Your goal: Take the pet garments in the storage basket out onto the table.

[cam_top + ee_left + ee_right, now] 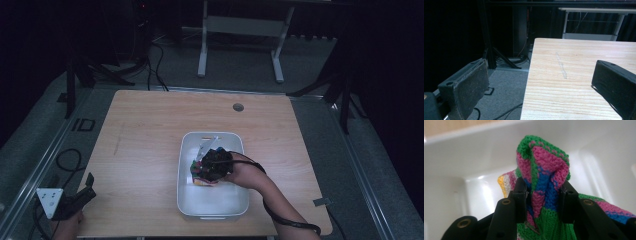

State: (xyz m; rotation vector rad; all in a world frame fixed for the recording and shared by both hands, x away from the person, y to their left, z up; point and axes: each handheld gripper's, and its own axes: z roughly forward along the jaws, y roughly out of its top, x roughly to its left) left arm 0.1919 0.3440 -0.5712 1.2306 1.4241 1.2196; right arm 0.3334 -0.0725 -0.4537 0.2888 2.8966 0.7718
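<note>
A crocheted cloth (541,157) in green, pink and blue, with a yellow-and-white edge, is bunched into a peak between the two black jaws of my right gripper (543,187), which is shut on it. From above, the right gripper (202,169) is inside the white plastic bin (212,134) near its left wall, with the colourful cloth (196,174) under it. My left gripper (89,189) rests at the table's front-left corner. Its jaws (539,72) stand wide apart with nothing between them, over the wooden table (579,55) edge.
The bin sits at the middle front of the wooden table (140,140). A round cable hole (238,107) lies at the back. Cables (67,160) run on the grey floor at the left, and a white desk frame (240,27) stands behind.
</note>
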